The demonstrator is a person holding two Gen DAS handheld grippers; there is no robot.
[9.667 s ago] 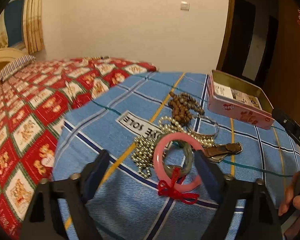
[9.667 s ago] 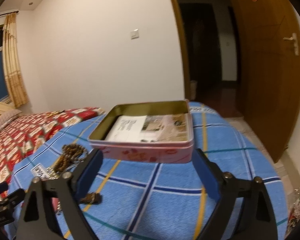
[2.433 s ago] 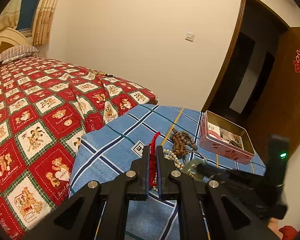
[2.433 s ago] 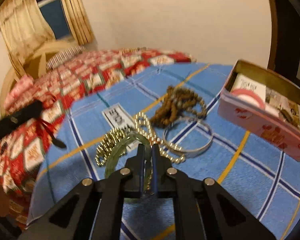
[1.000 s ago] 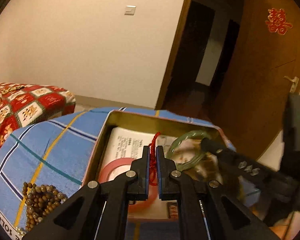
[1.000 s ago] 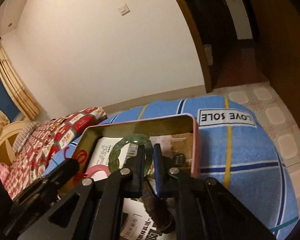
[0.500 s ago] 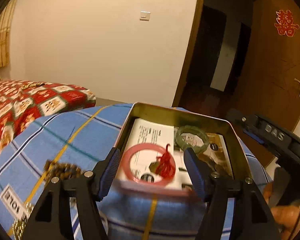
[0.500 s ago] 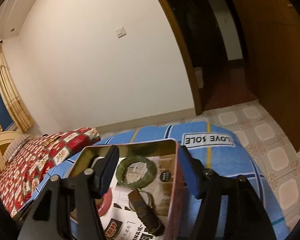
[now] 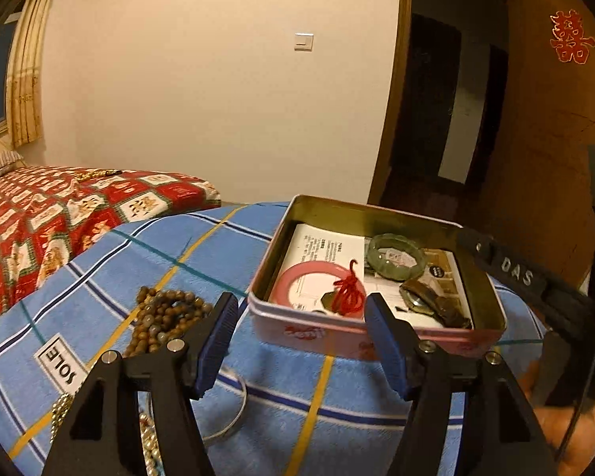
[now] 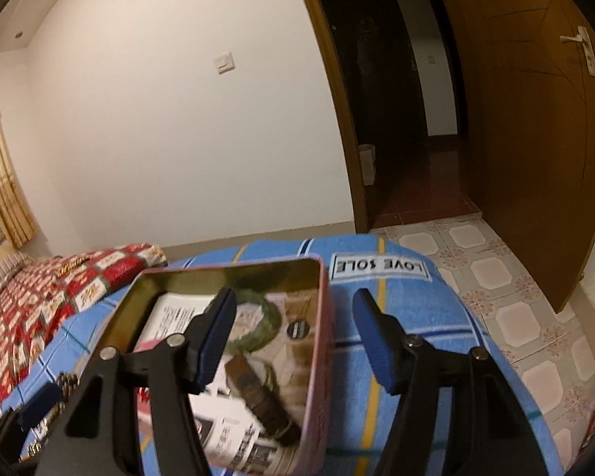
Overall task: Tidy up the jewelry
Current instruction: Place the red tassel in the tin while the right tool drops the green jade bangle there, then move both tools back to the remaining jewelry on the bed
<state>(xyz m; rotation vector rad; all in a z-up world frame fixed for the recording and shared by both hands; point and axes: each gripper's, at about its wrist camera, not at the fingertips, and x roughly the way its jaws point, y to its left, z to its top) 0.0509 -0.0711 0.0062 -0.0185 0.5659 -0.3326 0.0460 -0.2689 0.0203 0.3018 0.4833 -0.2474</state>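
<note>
A pink tin box (image 9: 377,331) (image 10: 321,357) stands on the blue plaid cloth. Inside lie a pink bangle (image 9: 297,281) with a red tassel (image 9: 349,293), a green bangle (image 9: 392,258) (image 10: 265,325) and a brown watch (image 9: 432,305) (image 10: 258,392). My left gripper (image 9: 299,337) is open and empty, just in front of the tin's near wall. My right gripper (image 10: 293,329) is open and empty over the tin's right rim. Brown wooden beads (image 9: 166,317), a silver bangle (image 9: 234,408) and pearl strands (image 9: 146,440) lie on the cloth at the left.
The blue cloth (image 9: 139,261) covers a small round table. A bed with a red patterned cover (image 9: 59,206) is at the left. An open wooden door (image 10: 535,119) and tiled floor (image 10: 496,269) are at the right. The right gripper's body (image 9: 535,285) crosses the left wrist view.
Both grippers opened and dropped their bangles into the tin: the pink tasselled one from the left, the green one from the right. Both have since pulled back a little.
</note>
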